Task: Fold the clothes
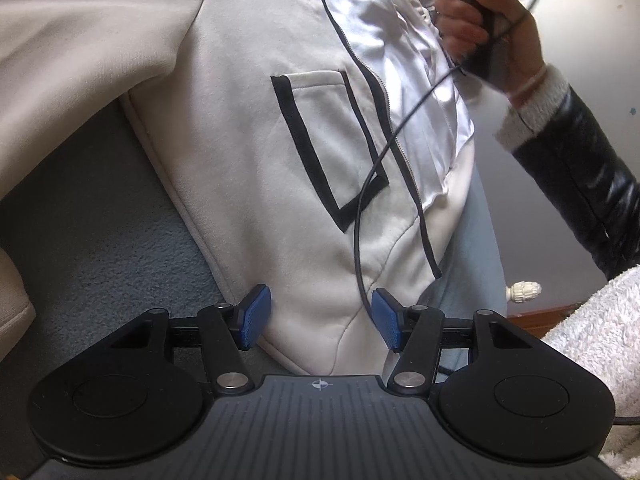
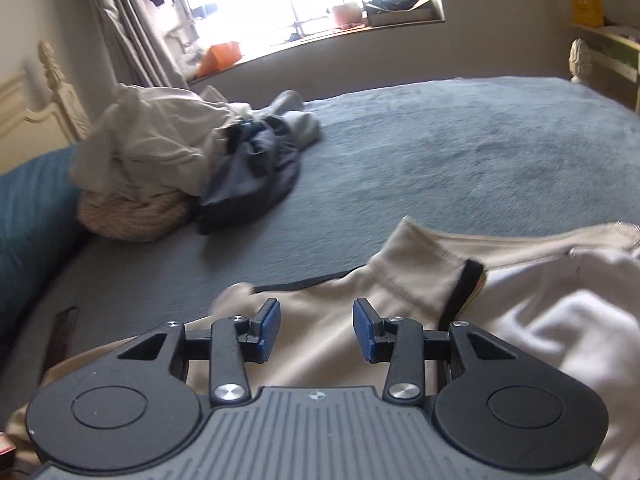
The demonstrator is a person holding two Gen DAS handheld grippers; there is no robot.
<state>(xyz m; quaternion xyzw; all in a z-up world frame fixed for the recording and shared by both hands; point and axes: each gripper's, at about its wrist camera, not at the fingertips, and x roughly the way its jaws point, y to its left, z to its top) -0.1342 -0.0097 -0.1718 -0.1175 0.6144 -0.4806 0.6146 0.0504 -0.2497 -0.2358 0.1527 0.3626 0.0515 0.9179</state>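
A cream zip jacket [image 1: 240, 208] with a black-trimmed pocket [image 1: 328, 136] and white lining [image 1: 404, 60] lies spread on the grey-blue bed cover [image 1: 108, 240]. My left gripper [image 1: 322, 318] hovers over the jacket's hem, jaws open, with flat fabric showing between the blue pads [image 1: 256, 316] but not pinched. In the right wrist view my right gripper [image 2: 316, 330] is open just above the cream cloth near the collar [image 2: 424, 256], holding nothing. In the left wrist view, a person's hand [image 1: 464, 20] grips the right tool's handle at the top right.
A black cable [image 1: 360, 216] loops across the jacket. A pile of unfolded clothes [image 2: 180, 160] and a teal pillow [image 2: 32, 216] lie at the bed's left. A fluffy white blanket [image 1: 592, 328] is at the right. Bare grey-blue cover [image 2: 460, 152] stretches toward the window.
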